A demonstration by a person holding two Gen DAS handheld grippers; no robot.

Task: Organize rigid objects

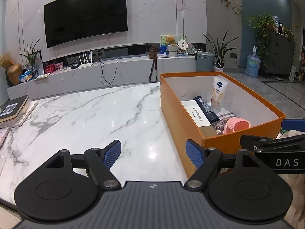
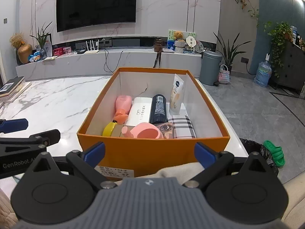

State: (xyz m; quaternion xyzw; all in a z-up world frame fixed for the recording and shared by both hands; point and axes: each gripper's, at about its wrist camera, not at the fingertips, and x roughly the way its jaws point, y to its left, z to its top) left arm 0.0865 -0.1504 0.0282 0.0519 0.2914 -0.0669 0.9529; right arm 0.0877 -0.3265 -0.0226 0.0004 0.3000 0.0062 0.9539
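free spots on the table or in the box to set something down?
Marble table is bare between the book stack at the left edge and the orange box. Inside the box, the far end behind the pink bottle and white case is bare. Its near half is crowded.

Orange box (image 2: 152,152) on marble table (image 2: 57,99) holds assorted items.

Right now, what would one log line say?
left gripper: open, empty | right gripper: open, empty | orange box: filled, on marble table
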